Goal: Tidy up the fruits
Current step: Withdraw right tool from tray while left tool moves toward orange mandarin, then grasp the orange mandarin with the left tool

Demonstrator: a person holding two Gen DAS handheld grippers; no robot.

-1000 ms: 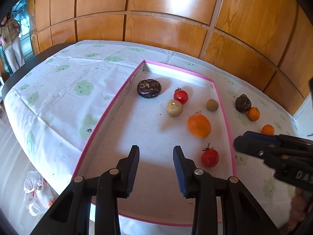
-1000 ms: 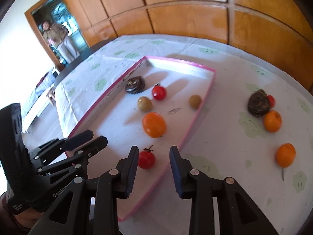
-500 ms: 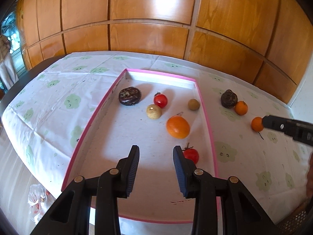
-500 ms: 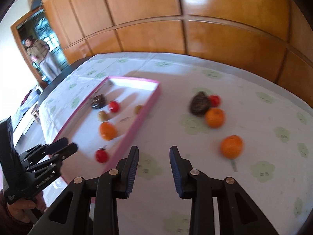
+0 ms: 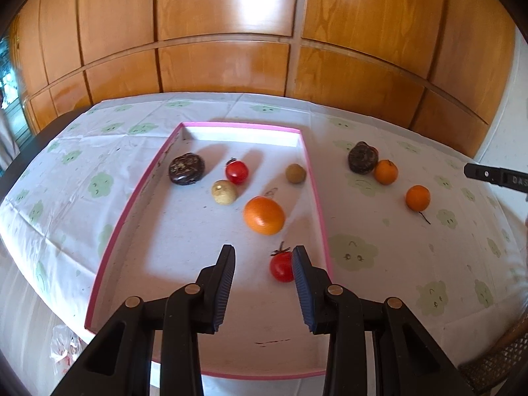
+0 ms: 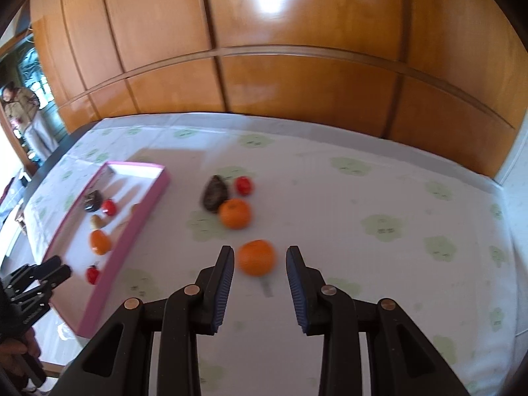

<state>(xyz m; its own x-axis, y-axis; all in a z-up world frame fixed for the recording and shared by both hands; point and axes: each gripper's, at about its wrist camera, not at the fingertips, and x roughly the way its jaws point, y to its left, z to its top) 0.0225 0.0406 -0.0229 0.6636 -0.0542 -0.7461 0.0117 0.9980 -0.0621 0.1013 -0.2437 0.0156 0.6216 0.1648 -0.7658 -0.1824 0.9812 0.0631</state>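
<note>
Right wrist view: right tool [image 6: 260,262] spread wide around an orange [image 6: 256,257], not touching; left tool [image 5: 263,262] also spread, empty.

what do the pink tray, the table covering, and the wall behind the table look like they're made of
Pink tray: probably foam board or cardboard, matte; thin pink walls and a dull, speckled white floor.
Table covering: likely thin plastic or cloth sheet, printed with green cloud faces; fold creases show.
Wall: wood panelling, glossy varnish; visible grain and a bright light reflection.
</note>
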